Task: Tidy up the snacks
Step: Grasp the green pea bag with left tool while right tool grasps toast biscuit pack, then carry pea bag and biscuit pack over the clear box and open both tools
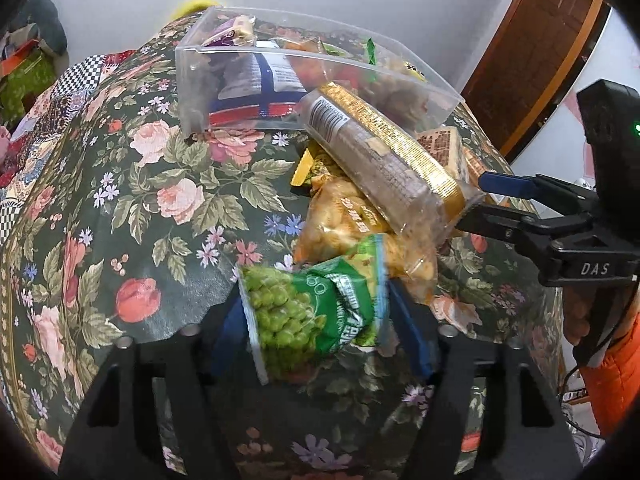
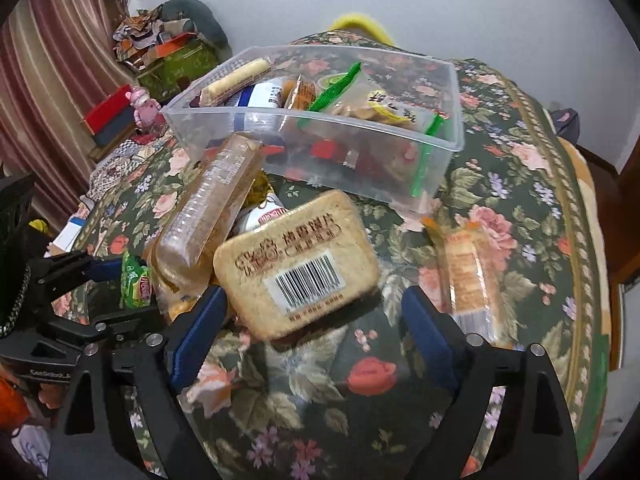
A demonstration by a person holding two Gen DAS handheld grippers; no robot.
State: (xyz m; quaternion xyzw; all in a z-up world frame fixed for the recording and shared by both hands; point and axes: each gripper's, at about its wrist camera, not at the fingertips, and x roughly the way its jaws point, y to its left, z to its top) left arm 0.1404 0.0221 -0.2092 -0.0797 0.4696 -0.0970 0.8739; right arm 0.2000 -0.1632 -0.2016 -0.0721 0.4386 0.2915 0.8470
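A clear plastic bin [image 1: 192,92] [image 2: 448,128] holding several snack packs stands on the floral tablecloth. In front of it lies a pile: a long gold-edged cracker pack [image 1: 384,156] [image 2: 208,208], a yellow puffed-snack bag [image 1: 348,216] and a tan biscuit pack with a barcode [image 2: 296,264]. My left gripper [image 1: 320,320] has the green pea bag [image 1: 316,312] between its blue pads; contact on both sides is not clear. My right gripper [image 2: 312,320] is open around the near end of the tan biscuit pack. It also shows in the left wrist view [image 1: 480,200], beside the cracker pack.
A small orange-wrapped pack [image 2: 468,276] lies alone to the right of the pile. Boxes, a pink figure [image 2: 144,108] and clutter sit off the table's far left. A wooden door [image 1: 532,48] stands at the right. The table edge curves away at the right.
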